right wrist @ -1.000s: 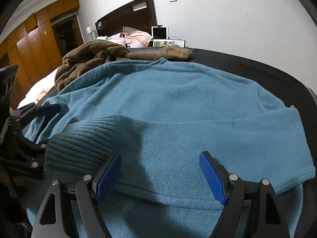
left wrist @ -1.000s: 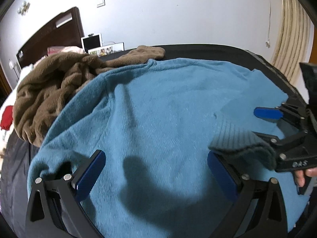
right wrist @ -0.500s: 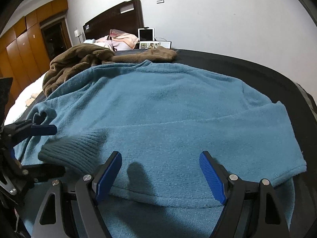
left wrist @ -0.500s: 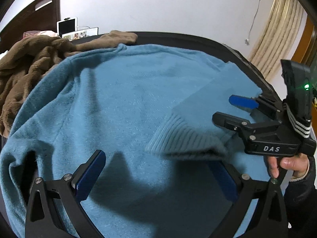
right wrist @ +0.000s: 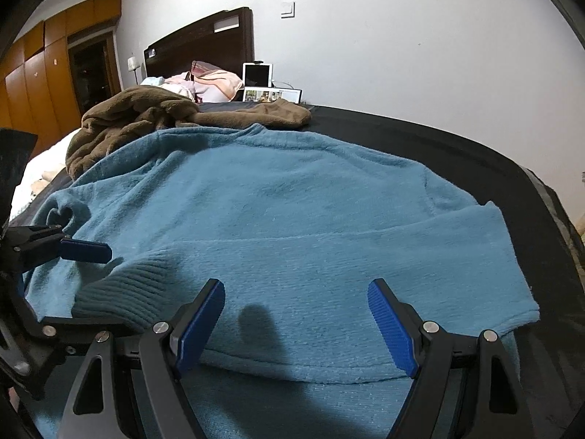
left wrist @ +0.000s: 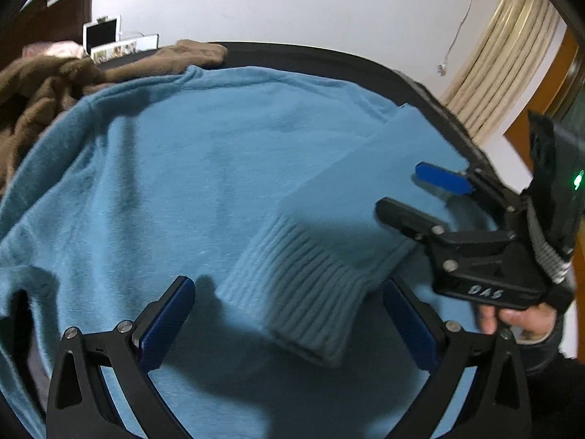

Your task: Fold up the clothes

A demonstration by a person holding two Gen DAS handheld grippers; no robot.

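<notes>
White walls close off a bedroom where a dark headboard stands behind a black surface that carries the laundry. Spread flat across it lies a blue sweater, its right sleeve folded inward over the body so that the ribbed cuff rests on the chest area. Touching the sweater's far edge is a heap of brown fleece clothing (one brown sleeve trails along the collar line). The left gripper hangs just above the fabric with its blue pads wide apart, the cuff lying between them but ungrasped. The right gripper hovers over the folded sleeve, jaws likewise spread and holding nothing. A white tablet stands by the wall.
</notes>
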